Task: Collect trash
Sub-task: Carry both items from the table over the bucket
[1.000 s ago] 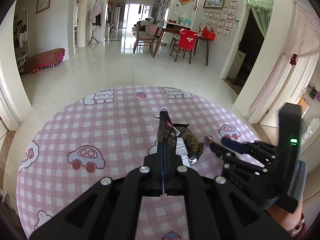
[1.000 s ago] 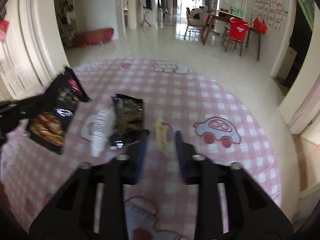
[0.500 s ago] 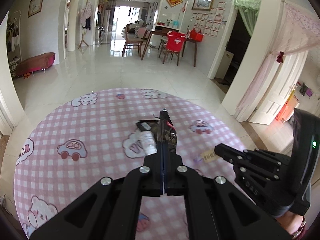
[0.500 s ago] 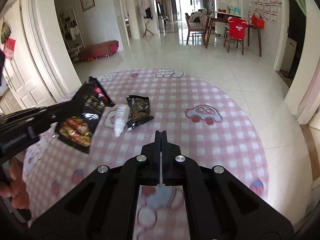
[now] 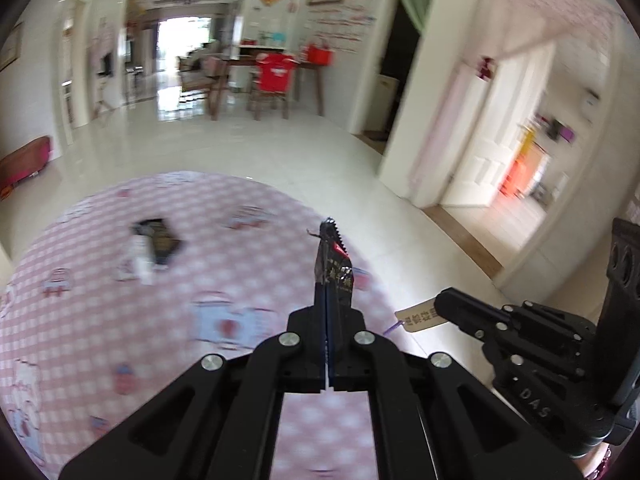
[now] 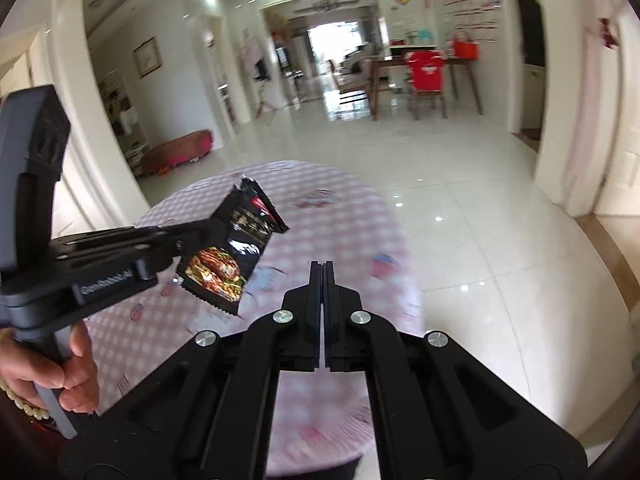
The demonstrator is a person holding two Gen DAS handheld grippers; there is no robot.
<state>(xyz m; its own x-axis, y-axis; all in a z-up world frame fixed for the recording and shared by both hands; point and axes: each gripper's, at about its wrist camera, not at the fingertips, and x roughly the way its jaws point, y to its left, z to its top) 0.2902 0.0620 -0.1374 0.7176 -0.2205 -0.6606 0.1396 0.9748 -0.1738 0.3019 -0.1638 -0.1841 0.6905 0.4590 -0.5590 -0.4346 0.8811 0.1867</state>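
Observation:
My left gripper [image 5: 326, 286] is shut on a black snack wrapper [image 5: 335, 270], seen edge-on here. In the right wrist view the same wrapper [image 6: 230, 250] hangs flat from the left gripper [image 6: 210, 227], above the rug. At the lower right of the left wrist view, my right gripper [image 5: 440, 305] is shut on a small tan paper tag [image 5: 420, 316] with a purple string. In its own view the right gripper [image 6: 322, 267] stands shut and the tag is hidden. A dark wrapper [image 5: 162, 238] and a white packet [image 5: 138, 262] lie on the rug, blurred.
A round pink checked rug [image 5: 100, 320] with cartoon prints lies on glossy white tiles [image 6: 480, 240]. A dining table and a red-covered chair [image 5: 276, 76] stand far back. A white door [image 5: 492, 140] is at the right, a pink bench [image 6: 180, 150] at the left wall.
The right gripper shut on the tan tag and lifted it off the rug. Both grippers swung right and rose, so the dark wrapper and white packet now lie far left.

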